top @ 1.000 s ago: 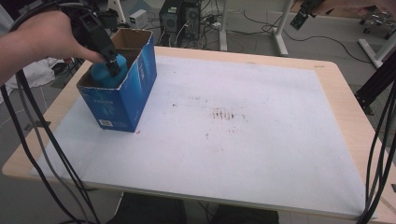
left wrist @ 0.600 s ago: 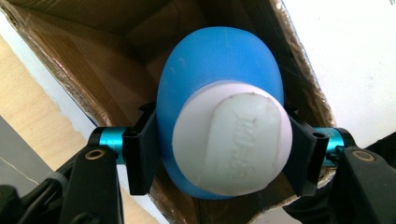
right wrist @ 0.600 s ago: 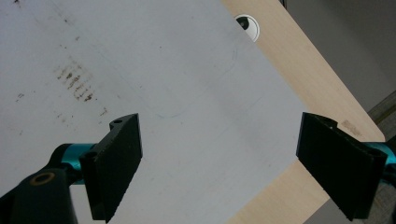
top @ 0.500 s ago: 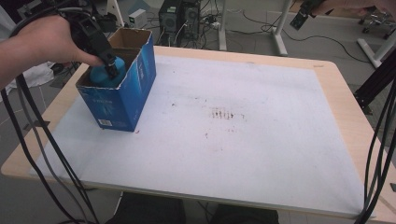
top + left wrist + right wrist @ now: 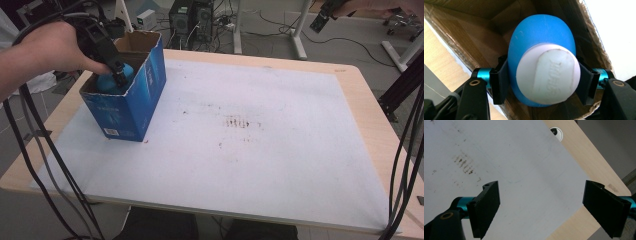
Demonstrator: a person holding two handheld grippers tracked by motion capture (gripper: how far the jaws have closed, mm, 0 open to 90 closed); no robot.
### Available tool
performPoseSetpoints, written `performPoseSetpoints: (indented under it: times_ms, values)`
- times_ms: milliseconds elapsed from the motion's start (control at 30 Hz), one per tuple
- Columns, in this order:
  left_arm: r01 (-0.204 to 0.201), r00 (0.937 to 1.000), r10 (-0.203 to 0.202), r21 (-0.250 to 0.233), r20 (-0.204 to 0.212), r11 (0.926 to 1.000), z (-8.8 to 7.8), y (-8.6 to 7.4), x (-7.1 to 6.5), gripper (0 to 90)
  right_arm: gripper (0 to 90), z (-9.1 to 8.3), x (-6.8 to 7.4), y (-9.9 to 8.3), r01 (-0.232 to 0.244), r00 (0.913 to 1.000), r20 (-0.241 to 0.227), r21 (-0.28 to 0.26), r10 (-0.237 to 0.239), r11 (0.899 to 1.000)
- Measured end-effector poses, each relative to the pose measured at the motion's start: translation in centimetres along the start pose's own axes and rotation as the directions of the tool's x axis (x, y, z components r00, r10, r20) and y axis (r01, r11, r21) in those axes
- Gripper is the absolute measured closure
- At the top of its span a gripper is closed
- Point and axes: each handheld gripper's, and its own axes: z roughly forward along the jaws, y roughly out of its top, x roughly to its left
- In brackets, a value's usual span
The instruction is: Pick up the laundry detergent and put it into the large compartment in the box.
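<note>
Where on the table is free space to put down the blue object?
The white mat is bare from the blue carton across to the table's right wooden edge. It is crowded only inside the carton, where the left tongs grip the blue object.

In the high view the box (image 5: 131,107) wall hides all of the blue ball (image 5: 111,80) but its top, at the upper left of the frame, and the hand (image 5: 52,47) covers most of the left gripper (image 5: 119,77); its tips sink out of sight behind the rim. The print on the box front is too small to read. The right gripper (image 5: 325,14) is cut off by the top edge, upper right. In the left gripper view the ball (image 5: 541,37) hides the box floor, and the raised lettering on its white cap (image 5: 548,75) is blurred. In the right gripper view both jaws run off the bottom edge
</note>
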Motion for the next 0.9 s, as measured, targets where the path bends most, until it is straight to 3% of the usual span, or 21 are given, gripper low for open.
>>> performPoseSetpoints:
  times_ms: [467, 900]
  values:
    - [-0.013, 0.9999, 0.013, 0.0, -0.002, 0.9999, 0.17, 0.09, -0.07, 37.8, 13.7, 0.05, -0.01, -0.16, -0.004, 1.0, -0.004, -0.001, 0.004, 1.0]
    - [0.009, 0.9999, -0.009, -0.01, 0.009, 0.9999, 0.24, -0.02, 0.14, 37.4, 13.7, 0.11, 0.05, -0.15, -0.006, 1.0, -0.005, 0.002, 0.006, 1.0]
